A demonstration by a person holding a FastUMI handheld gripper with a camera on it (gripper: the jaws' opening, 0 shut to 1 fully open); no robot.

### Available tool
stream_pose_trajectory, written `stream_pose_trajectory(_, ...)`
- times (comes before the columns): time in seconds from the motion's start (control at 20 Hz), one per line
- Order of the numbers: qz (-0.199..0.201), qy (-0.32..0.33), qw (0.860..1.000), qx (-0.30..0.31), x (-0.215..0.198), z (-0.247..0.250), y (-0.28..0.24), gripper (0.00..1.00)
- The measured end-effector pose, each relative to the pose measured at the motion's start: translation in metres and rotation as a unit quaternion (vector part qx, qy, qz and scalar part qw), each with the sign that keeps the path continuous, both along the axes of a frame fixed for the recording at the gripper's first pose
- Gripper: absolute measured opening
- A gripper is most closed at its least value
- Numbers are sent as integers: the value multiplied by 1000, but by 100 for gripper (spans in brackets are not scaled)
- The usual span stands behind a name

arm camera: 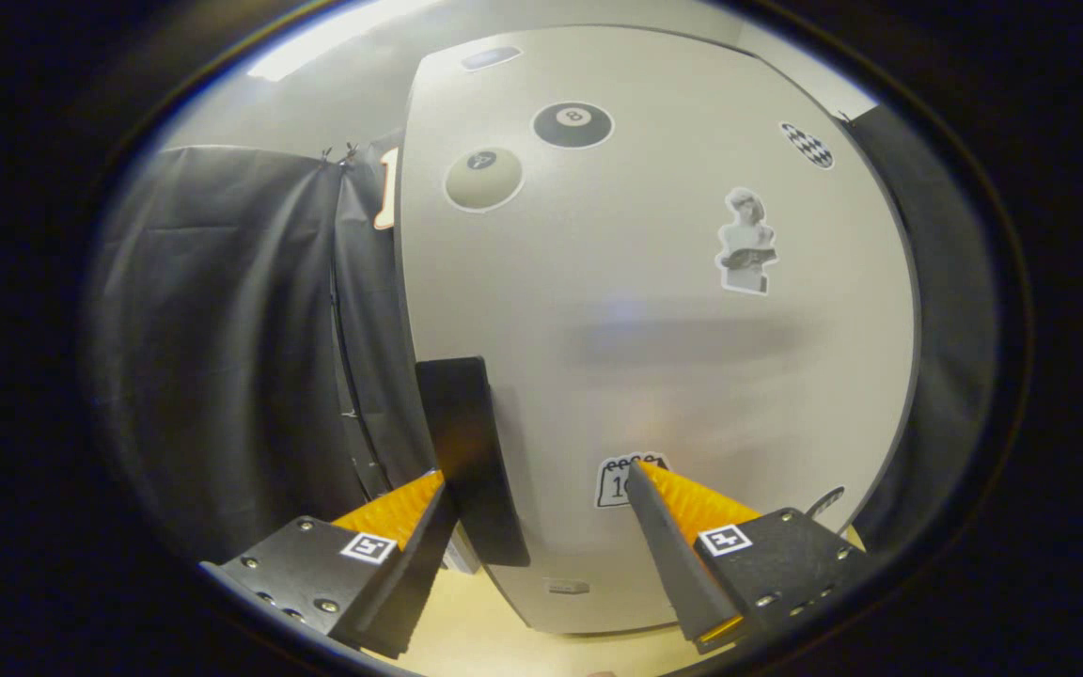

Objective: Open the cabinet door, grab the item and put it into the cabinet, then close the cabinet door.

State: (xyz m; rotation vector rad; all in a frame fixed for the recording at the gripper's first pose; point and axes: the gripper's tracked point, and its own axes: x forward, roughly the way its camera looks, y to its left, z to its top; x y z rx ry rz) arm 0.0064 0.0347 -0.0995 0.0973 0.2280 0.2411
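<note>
gripper [541, 480]: two-finger unit, fingers spread wide with a clear gap between them. Each finger is a wedge tapering to a point, with a ribbed, sawtooth-textured face along its upper side and a flat smooth inner face. Each finger sits on a blocky matte mount: one at 7 o'clock, one at 5 o'clock. Every mount carries a small square white fiducial tag with a black pattern on its top face. Round-head screws dot the mounts, several along the 7 o'clock block's lower edge and a few on the 5 o'clock one; exact count unclear, probably three or four each, edge distortion blurs them.
</note>
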Motion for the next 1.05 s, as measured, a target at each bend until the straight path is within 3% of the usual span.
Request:
stream_pose_trajectory(0.6,25,-1,1000,3,-7,1,2,100)
stream_pose_trajectory(0.7,25,-27,999,8,-14,18,-4,100)
stream_pose_trajectory(1.05,-48,-108,992,-38,-44,86,-93,100)
